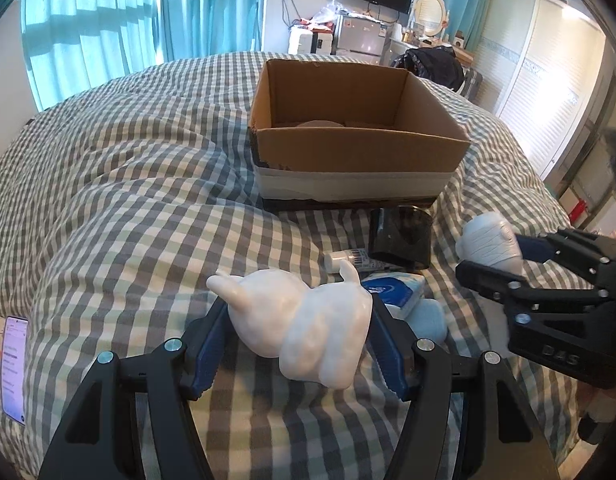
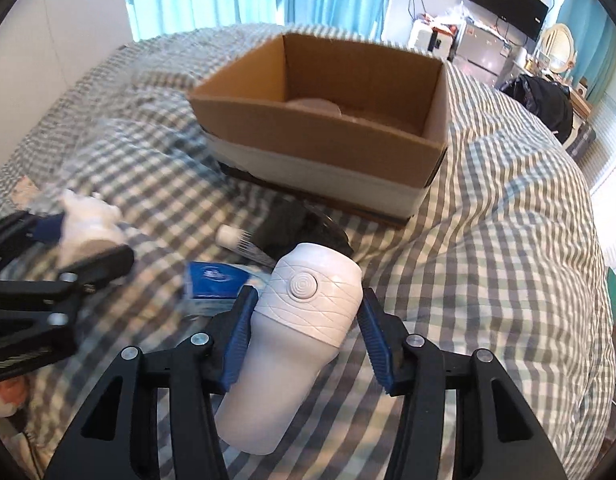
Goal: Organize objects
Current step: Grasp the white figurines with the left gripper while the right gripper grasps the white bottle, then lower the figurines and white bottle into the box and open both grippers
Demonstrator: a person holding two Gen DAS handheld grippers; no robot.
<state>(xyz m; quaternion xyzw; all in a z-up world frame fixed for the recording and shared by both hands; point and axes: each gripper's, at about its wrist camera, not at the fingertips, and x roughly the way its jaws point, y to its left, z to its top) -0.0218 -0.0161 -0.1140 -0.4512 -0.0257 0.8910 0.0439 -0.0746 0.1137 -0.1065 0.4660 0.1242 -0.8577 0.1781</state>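
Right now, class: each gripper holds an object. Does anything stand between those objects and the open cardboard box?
Nothing visible blocks either path. The white figurine and the white bottle are held above the bed, and the cardboard box is open-topped. The black container before the box's near wall lies lower than its rim.

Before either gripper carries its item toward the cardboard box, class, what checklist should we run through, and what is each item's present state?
1. Left gripper holds the white figurine between both fingers: ok.
2. Right gripper holds the white bottle: ok.
3. Cardboard box open on top: ok.
4. Room inside the box: ok, one round object at the bottom.
5. Firmness of both grips: cannot tell.
6. Path clear of the black container before the box: cannot tell.
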